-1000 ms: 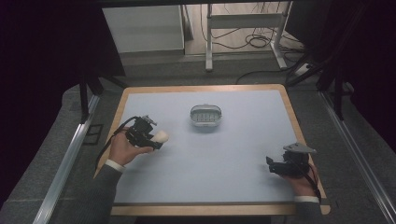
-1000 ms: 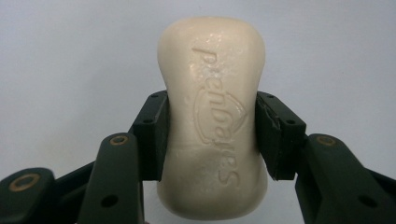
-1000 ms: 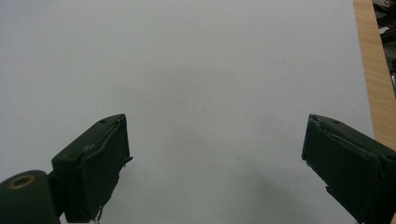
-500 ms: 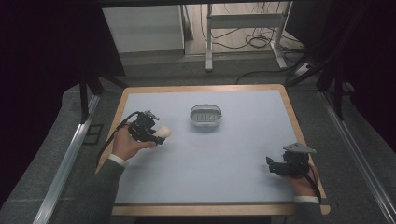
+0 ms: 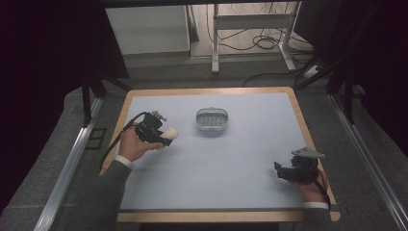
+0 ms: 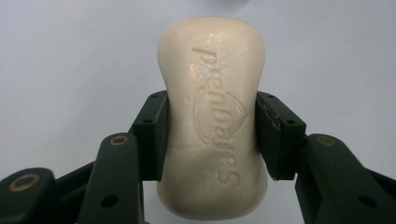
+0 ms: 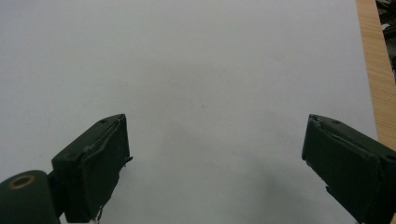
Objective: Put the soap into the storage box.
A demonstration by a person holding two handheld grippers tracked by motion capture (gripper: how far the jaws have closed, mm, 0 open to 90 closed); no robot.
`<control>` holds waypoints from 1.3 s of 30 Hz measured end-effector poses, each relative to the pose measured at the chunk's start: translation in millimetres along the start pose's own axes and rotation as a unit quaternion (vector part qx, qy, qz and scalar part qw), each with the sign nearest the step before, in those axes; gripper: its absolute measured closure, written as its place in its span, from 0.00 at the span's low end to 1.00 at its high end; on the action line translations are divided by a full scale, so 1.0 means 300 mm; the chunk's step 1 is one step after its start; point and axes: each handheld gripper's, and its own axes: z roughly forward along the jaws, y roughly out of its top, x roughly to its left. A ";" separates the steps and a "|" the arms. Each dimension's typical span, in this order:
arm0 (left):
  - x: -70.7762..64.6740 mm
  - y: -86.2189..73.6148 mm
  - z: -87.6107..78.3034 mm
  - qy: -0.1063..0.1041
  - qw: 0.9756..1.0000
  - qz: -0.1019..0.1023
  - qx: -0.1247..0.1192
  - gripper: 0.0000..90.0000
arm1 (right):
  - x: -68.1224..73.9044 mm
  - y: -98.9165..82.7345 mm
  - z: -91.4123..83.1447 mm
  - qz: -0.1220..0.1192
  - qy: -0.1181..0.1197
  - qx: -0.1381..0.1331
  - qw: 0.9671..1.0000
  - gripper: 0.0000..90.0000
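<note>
The left hand-held gripper [image 6: 211, 135] clamps a cream bar of soap [image 6: 214, 116] at its narrowed waist, both black jaws pressed against its sides. The smooth, rounded bar bears embossed lettering along its face and sits above the left side of the pale tabletop [image 5: 231, 168]. A small grey ridged dish [image 5: 212, 120] rests nearby, toward the far middle. At the near right, the right hand-held gripper [image 7: 215, 163] gapes wide over bare surface.
</note>
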 end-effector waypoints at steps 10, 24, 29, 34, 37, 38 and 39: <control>-0.004 0.041 -0.006 0.005 1.000 0.009 -0.003 0.55 | -0.001 0.000 0.000 -0.001 0.000 0.000 1.000 0.08; -0.005 0.077 0.010 0.007 1.000 0.018 -0.003 0.55 | -0.003 -0.003 0.001 0.002 -0.002 0.001 1.000 0.08; -0.009 0.091 0.006 0.010 1.000 0.023 -0.005 0.55 | -0.003 -0.002 0.000 0.003 -0.003 0.001 1.000 0.08; -0.005 0.104 0.012 0.003 1.000 0.021 -0.007 0.55 | -0.005 -0.001 -0.003 0.004 -0.004 -0.001 1.000 0.08; -0.002 0.109 0.019 0.002 1.000 0.021 -0.006 0.55 | -0.006 -0.001 -0.004 0.004 -0.004 -0.002 1.000 0.08; -0.001 0.111 0.021 0.002 1.000 0.019 -0.007 0.55 | -0.006 -0.001 -0.004 0.004 -0.004 -0.002 1.000 0.08; 0.001 0.113 0.022 0.003 1.000 0.019 -0.007 0.55 | -0.007 -0.001 -0.004 0.004 -0.004 -0.002 1.000 0.08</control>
